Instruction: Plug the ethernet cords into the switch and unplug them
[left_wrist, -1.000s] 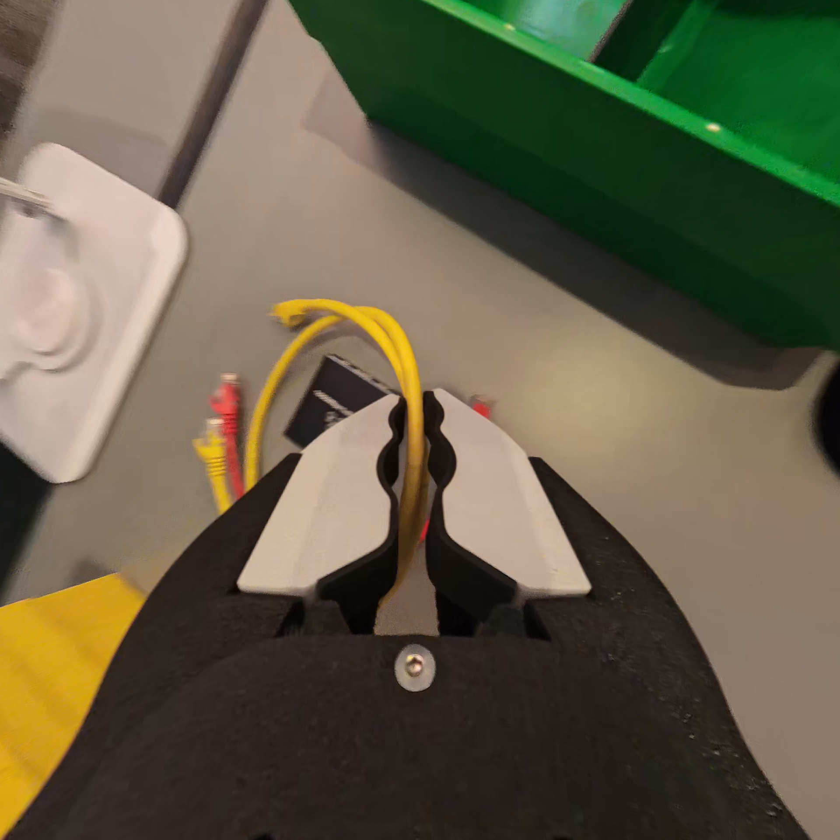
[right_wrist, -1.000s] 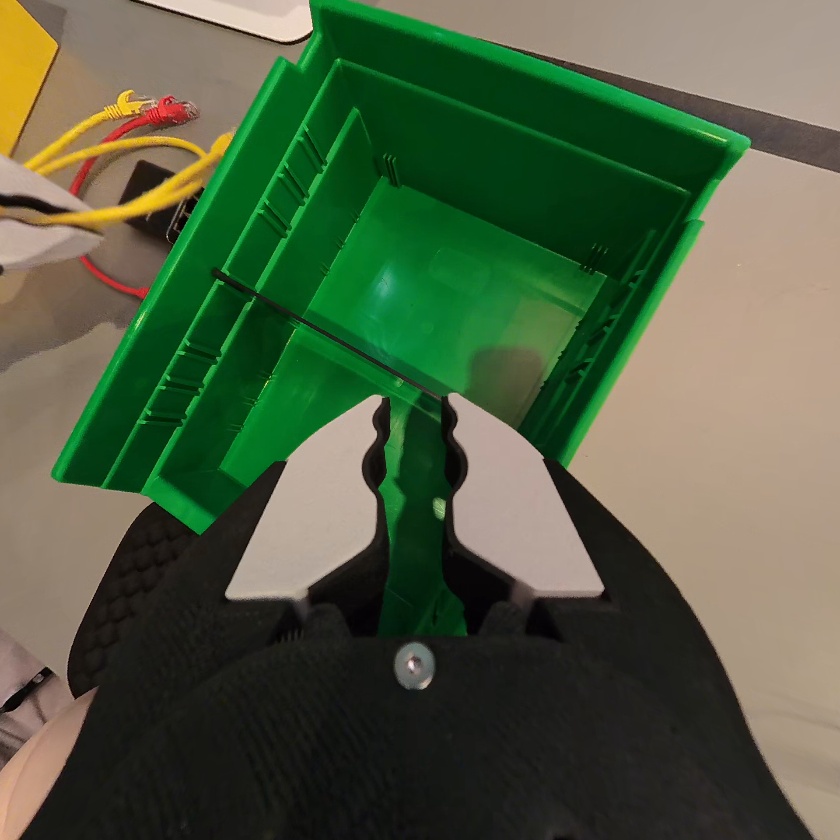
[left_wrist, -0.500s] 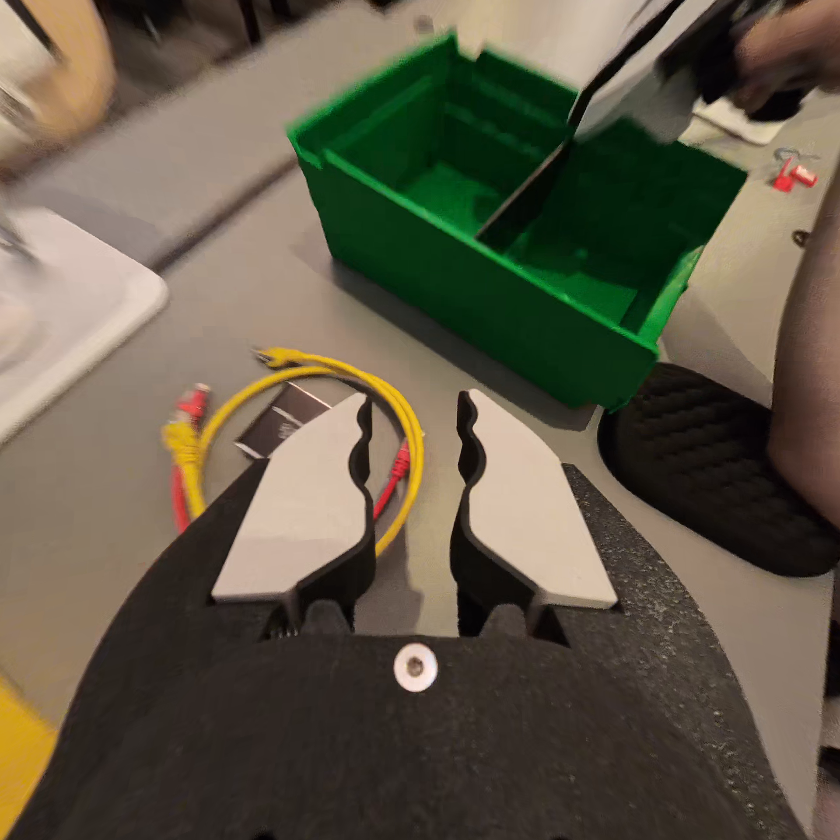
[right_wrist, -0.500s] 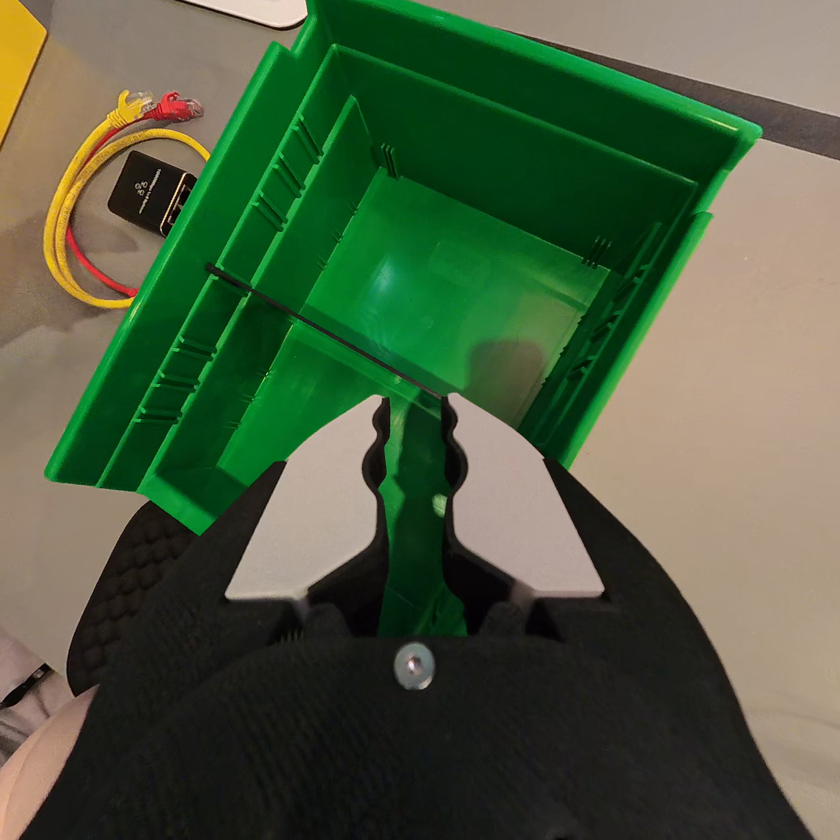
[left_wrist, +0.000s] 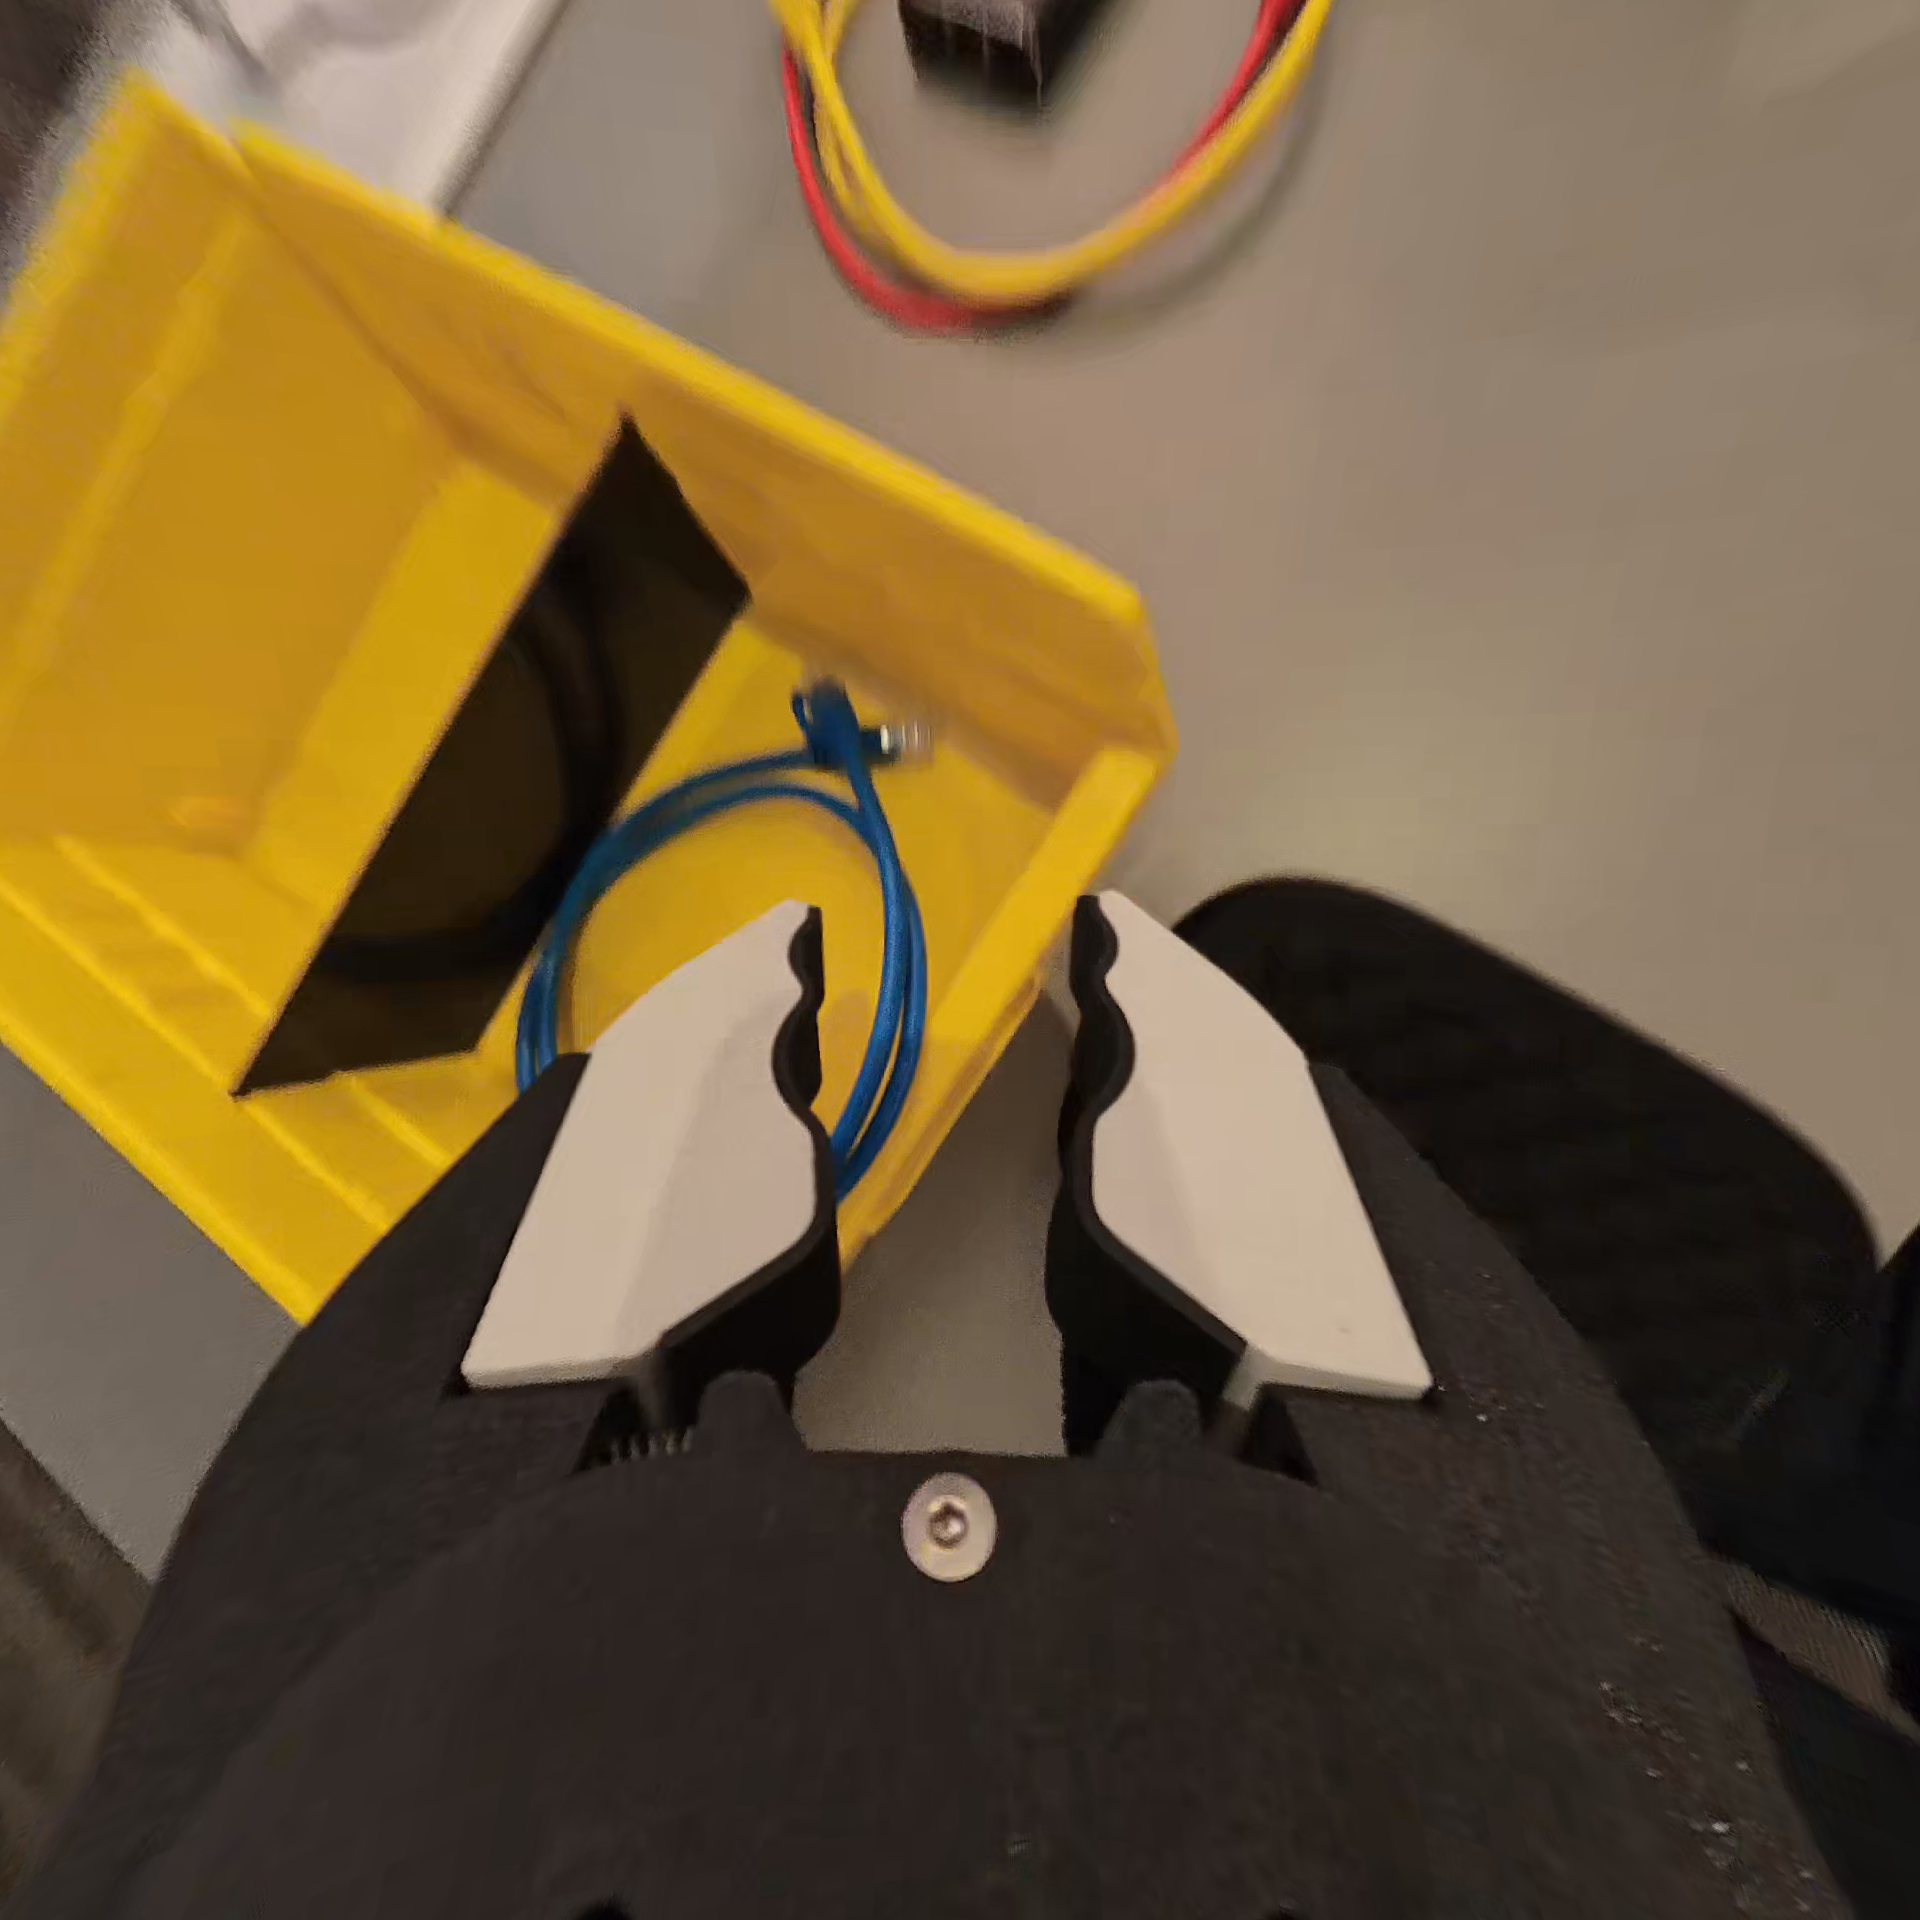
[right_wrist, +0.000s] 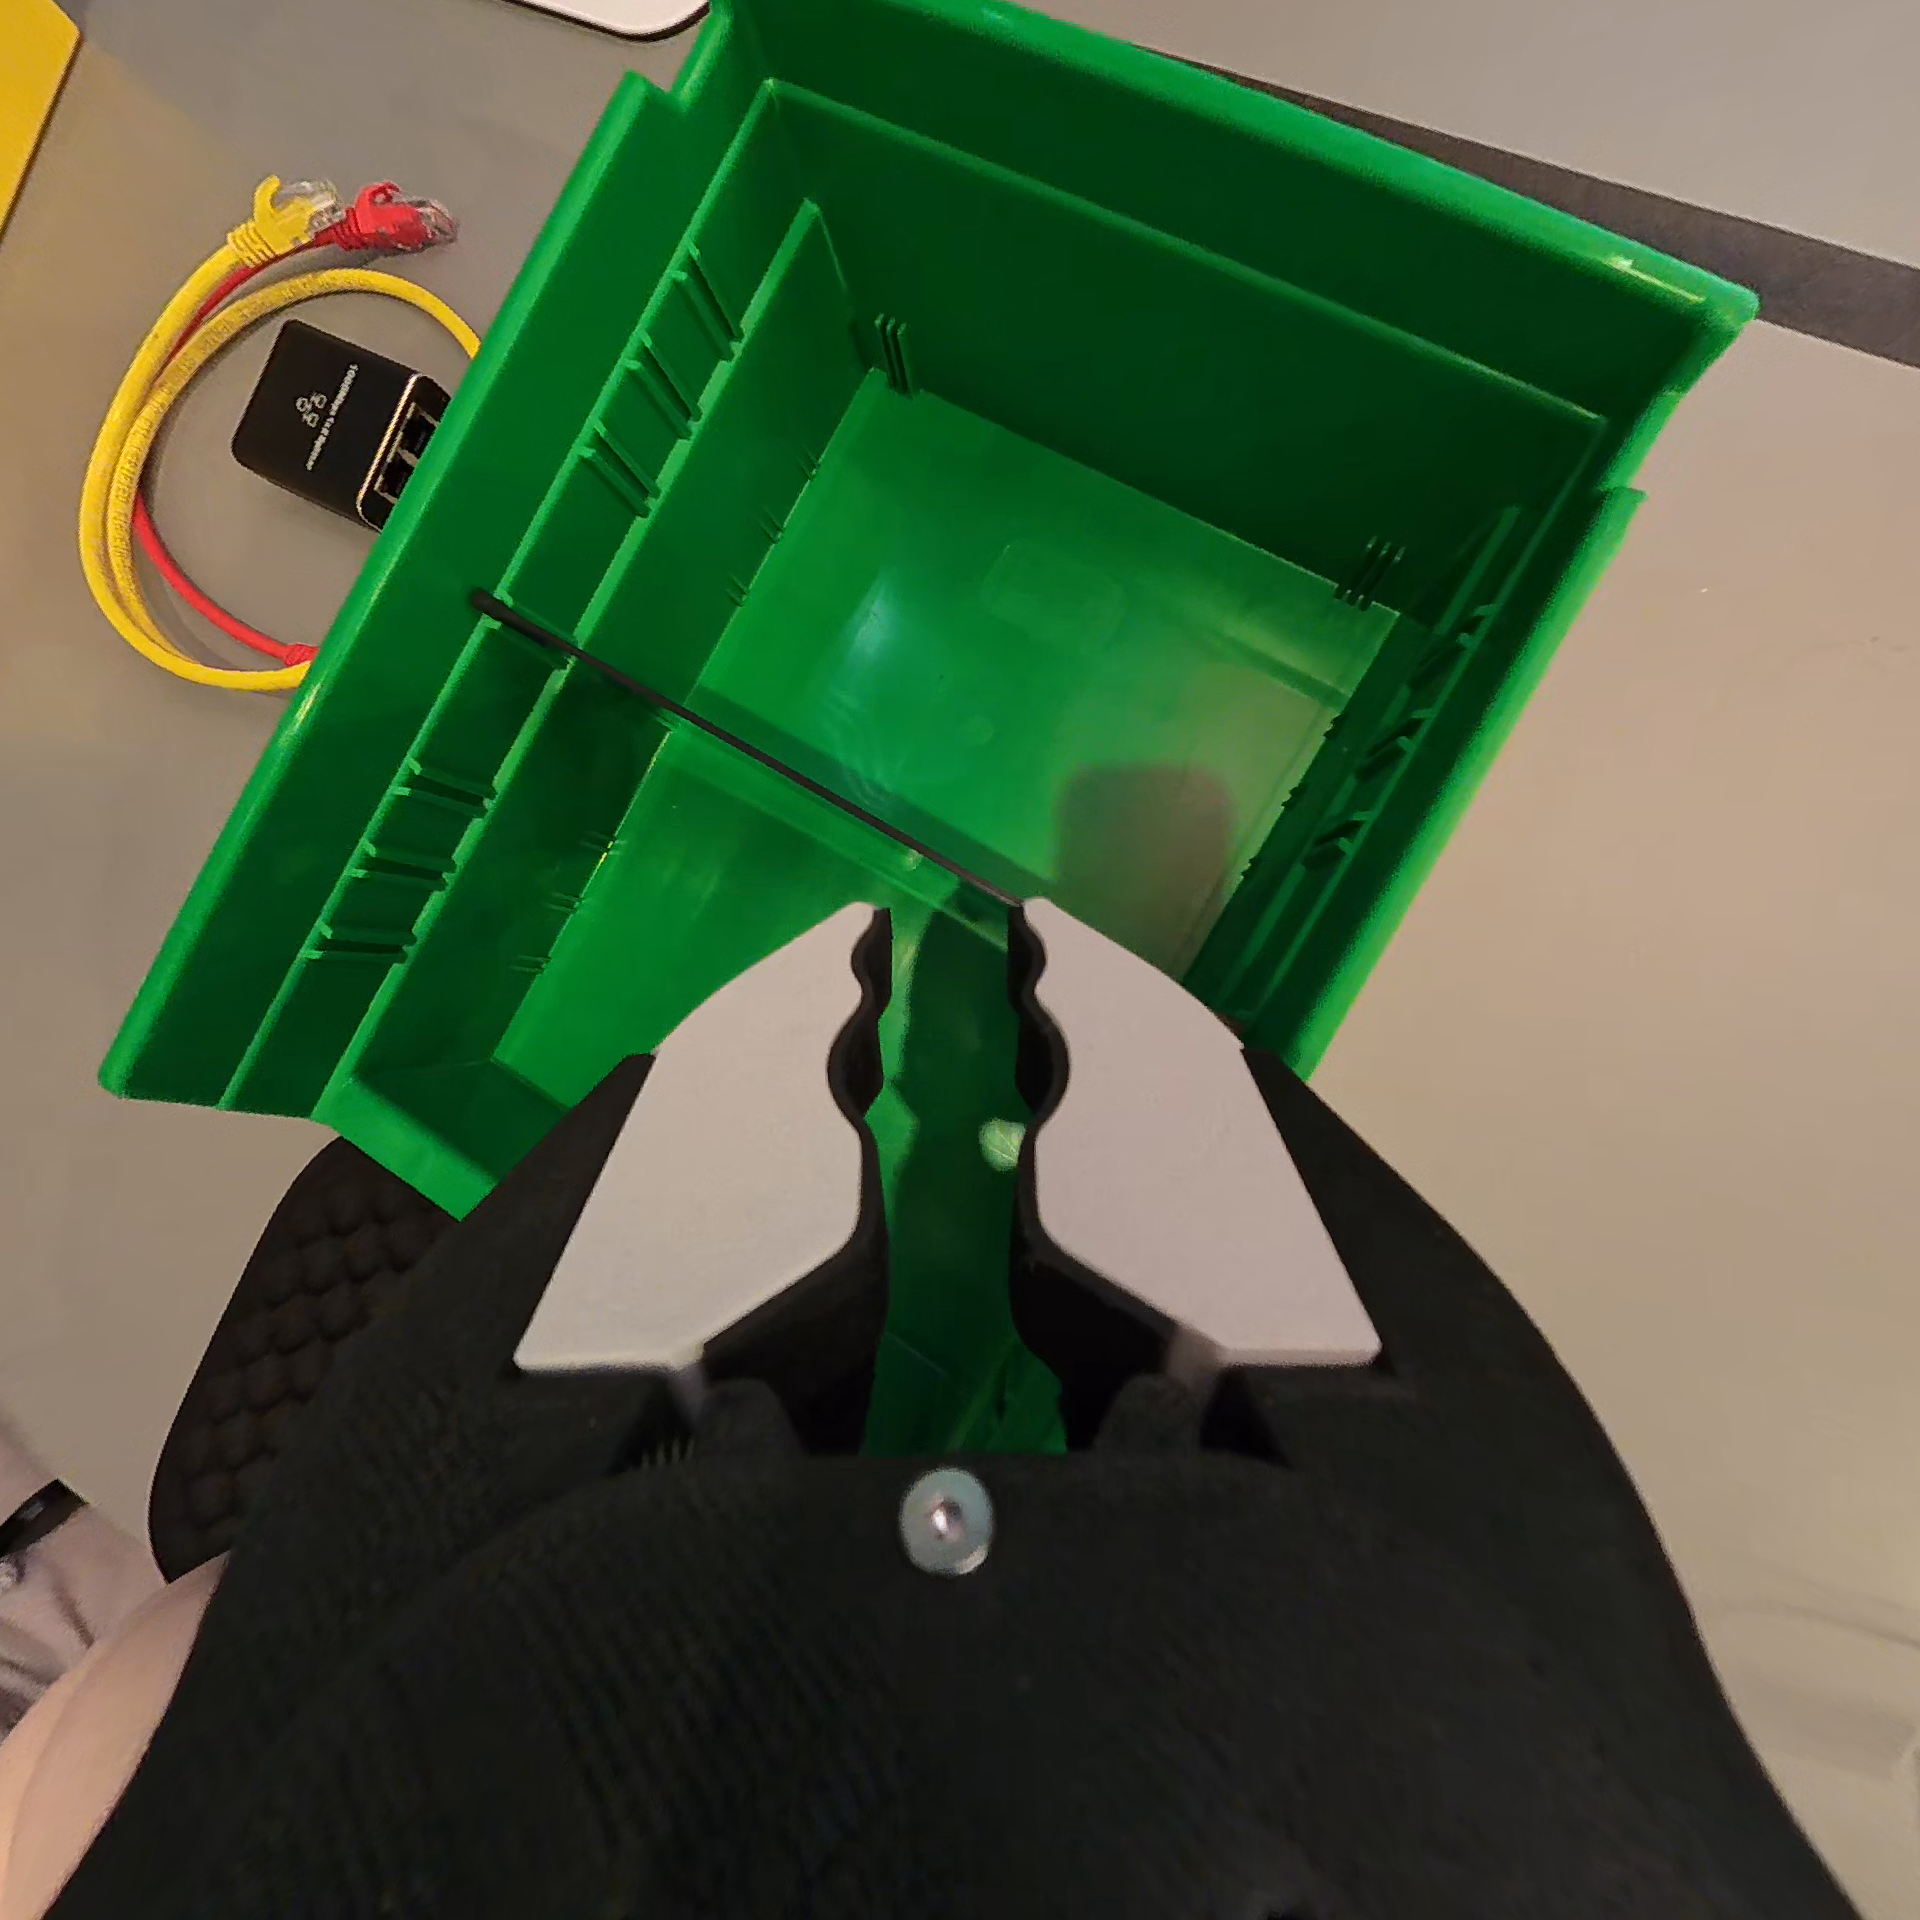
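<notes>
Cords in yellow (right_wrist: 120, 499) and red (right_wrist: 203, 603) lie looped round the switch (right_wrist: 338, 421) on the surface (right_wrist: 1662, 935), apparently none plugged in. Left claw (left_wrist: 940, 914) hangs wide and empty over a yellow bin (left_wrist: 883, 540) holding a blue cord (left_wrist: 883, 935). Right claw (right_wrist: 945, 914), narrowly parted, grips nothing above the green bin (right_wrist: 1195, 312); plugging seemingly all remains.
</notes>
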